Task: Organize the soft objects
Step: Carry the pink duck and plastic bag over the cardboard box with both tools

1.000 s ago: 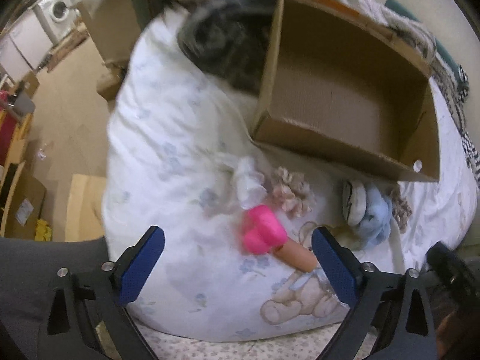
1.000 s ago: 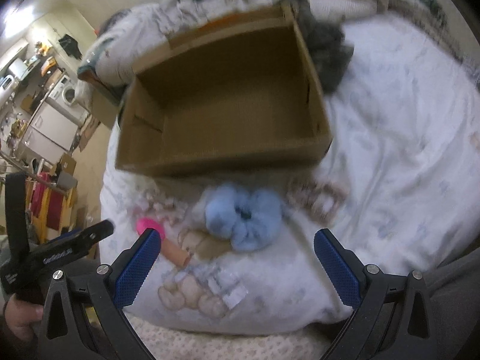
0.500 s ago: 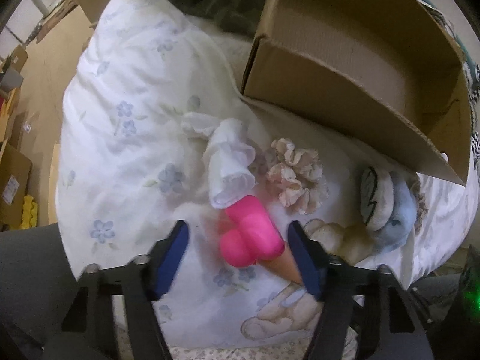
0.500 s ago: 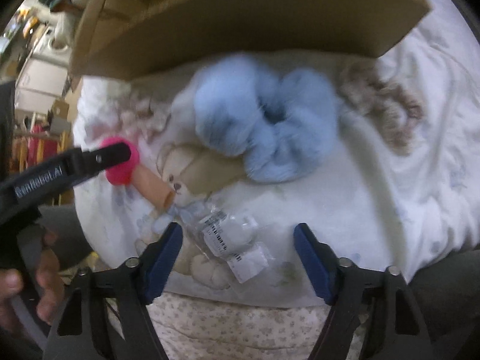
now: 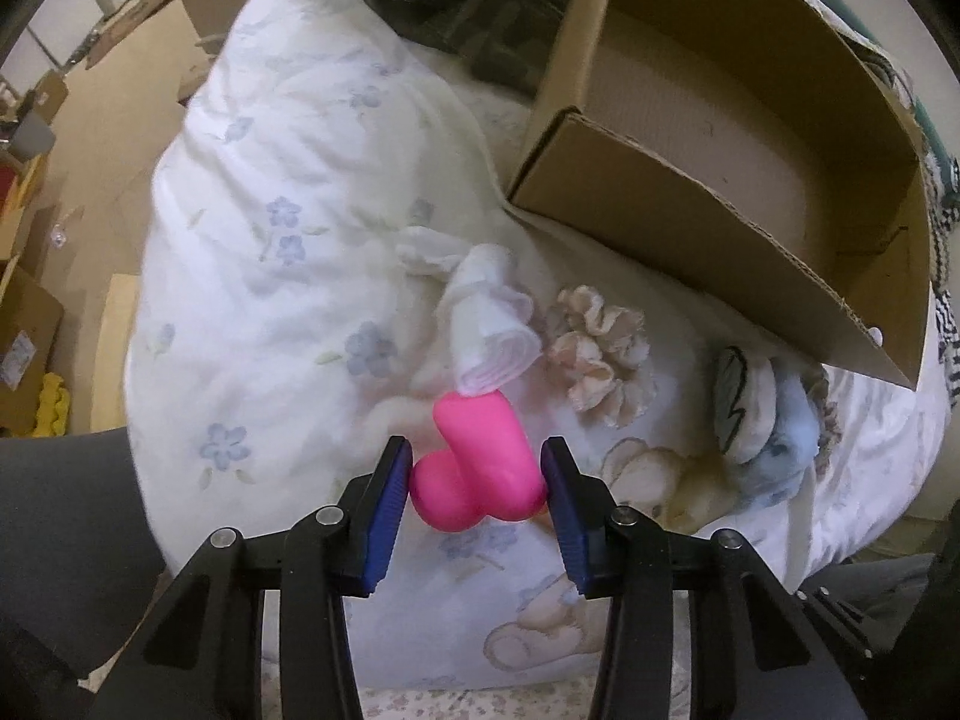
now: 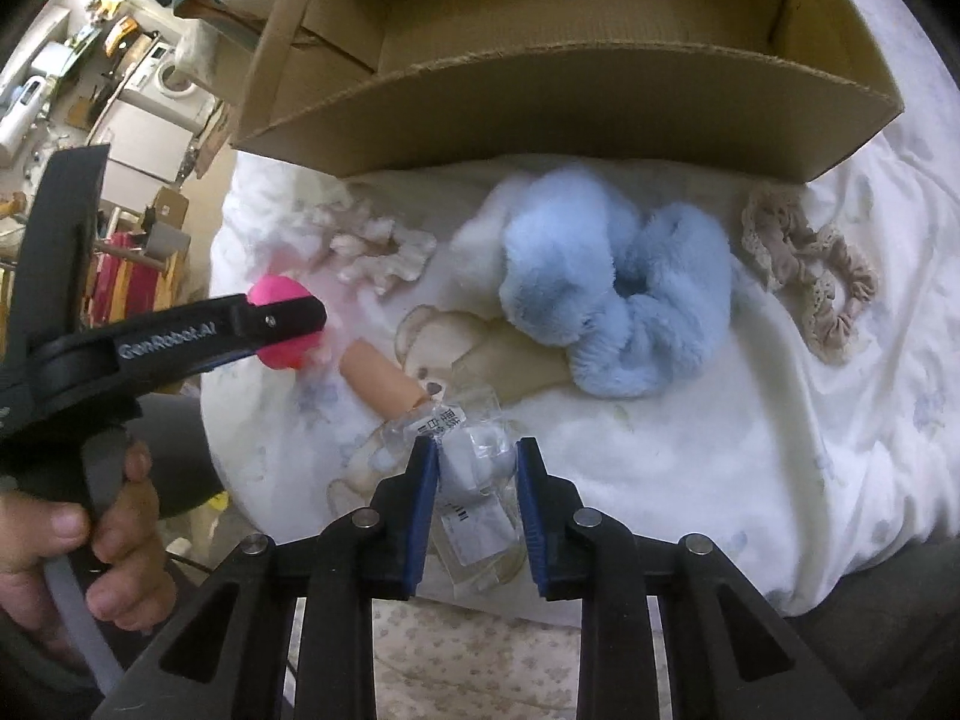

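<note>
My left gripper (image 5: 477, 471) is shut on the pink head of a soft ice-cream toy (image 5: 480, 468) lying on the white flowered duvet (image 5: 288, 192). The toy's tan cone (image 6: 384, 375) shows in the right wrist view, with the left gripper (image 6: 282, 324) clamped on the pink part. My right gripper (image 6: 477, 465) is shut on a clear plastic packet (image 6: 474, 468) holding something white. An open cardboard box (image 5: 720, 198), empty inside, sits just beyond; it also shows in the right wrist view (image 6: 576, 114).
A rolled white sock (image 5: 486, 324) and a cream scrunchie (image 5: 600, 354) lie beyond the pink toy. A fluffy blue scrunchie (image 6: 612, 294) and a beige lace scrunchie (image 6: 804, 276) lie before the box. A dark garment (image 5: 468, 6) lies left of the box. The bed edge drops off at left.
Both grippers moved down and forward and closed: the left onto the pink toy, the right onto the plastic packet. One second ago both were wide open above the bed.
</note>
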`<state>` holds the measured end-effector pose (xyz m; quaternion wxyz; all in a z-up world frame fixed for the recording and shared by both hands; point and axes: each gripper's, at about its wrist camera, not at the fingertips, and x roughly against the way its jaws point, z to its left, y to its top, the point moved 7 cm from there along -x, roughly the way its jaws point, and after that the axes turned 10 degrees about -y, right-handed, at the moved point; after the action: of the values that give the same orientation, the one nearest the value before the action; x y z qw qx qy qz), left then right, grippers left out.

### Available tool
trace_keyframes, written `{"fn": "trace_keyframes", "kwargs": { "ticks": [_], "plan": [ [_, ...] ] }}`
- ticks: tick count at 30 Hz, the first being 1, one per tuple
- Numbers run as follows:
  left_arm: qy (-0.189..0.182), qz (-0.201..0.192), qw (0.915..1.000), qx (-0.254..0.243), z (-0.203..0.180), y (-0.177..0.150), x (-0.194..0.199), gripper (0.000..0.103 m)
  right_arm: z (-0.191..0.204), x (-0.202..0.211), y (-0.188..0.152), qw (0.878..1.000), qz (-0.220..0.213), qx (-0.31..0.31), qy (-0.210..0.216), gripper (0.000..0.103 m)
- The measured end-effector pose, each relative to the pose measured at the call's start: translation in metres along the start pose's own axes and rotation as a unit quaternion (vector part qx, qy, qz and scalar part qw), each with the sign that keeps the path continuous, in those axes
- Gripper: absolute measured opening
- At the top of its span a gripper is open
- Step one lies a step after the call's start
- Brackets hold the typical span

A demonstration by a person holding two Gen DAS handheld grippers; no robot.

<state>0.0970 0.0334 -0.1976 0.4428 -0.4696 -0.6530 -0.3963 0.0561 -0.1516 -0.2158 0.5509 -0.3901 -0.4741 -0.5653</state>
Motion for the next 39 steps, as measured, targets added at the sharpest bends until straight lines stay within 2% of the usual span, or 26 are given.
{"fn": "trace_keyframes", "kwargs": {
  "ticks": [6, 10, 14, 18, 22, 29, 33, 37, 39],
  "plan": [
    [0.044, -0.036, 0.9983, -0.015, 0.004, -0.004, 0.032, 0.041, -0.01, 0.021, 0.005, 1.0, -0.015, -0.012, 0.014, 0.028],
    [0.037, -0.059, 0.9973, -0.023, -0.004, -0.003, 0.057, 0.041, -0.006, 0.044, 0.021, 0.999, -0.045, -0.012, 0.026, 0.028],
    [0.026, -0.094, 0.9939, -0.051, -0.039, 0.008, 0.065, 0.041, -0.009, 0.073, 0.04, 0.995, -0.084, -0.017, 0.042, 0.028],
    [0.014, -0.12, 0.9899, -0.075, -0.063, 0.04, 0.088, 0.041, -0.018, 0.098, 0.064, 0.991, -0.122, -0.017, 0.044, 0.028],
    [0.02, -0.139, 0.9845, -0.104, -0.082, 0.062, 0.1, 0.041, -0.028, 0.115, 0.088, 0.988, -0.144, -0.019, 0.043, 0.028],
    [0.021, -0.144, 0.9794, -0.139, -0.1, 0.1, 0.086, 0.041, -0.033, 0.127, 0.134, 0.982, -0.19, -0.005, 0.023, 0.028],
    [0.012, -0.15, 0.9735, -0.173, -0.111, 0.112, 0.07, 0.041, -0.046, 0.121, 0.144, 0.977, -0.211, -0.02, 0.02, 0.028],
    [0.015, -0.162, 0.9671, -0.196, -0.119, 0.116, 0.054, 0.041, -0.061, 0.097, 0.148, 0.979, -0.2, -0.043, 0.008, 0.028],
    [0.011, -0.163, 0.9669, -0.196, -0.118, 0.118, 0.044, 0.041, -0.063, 0.089, 0.15, 0.98, -0.193, -0.045, 0.005, 0.028]
  ]
}}
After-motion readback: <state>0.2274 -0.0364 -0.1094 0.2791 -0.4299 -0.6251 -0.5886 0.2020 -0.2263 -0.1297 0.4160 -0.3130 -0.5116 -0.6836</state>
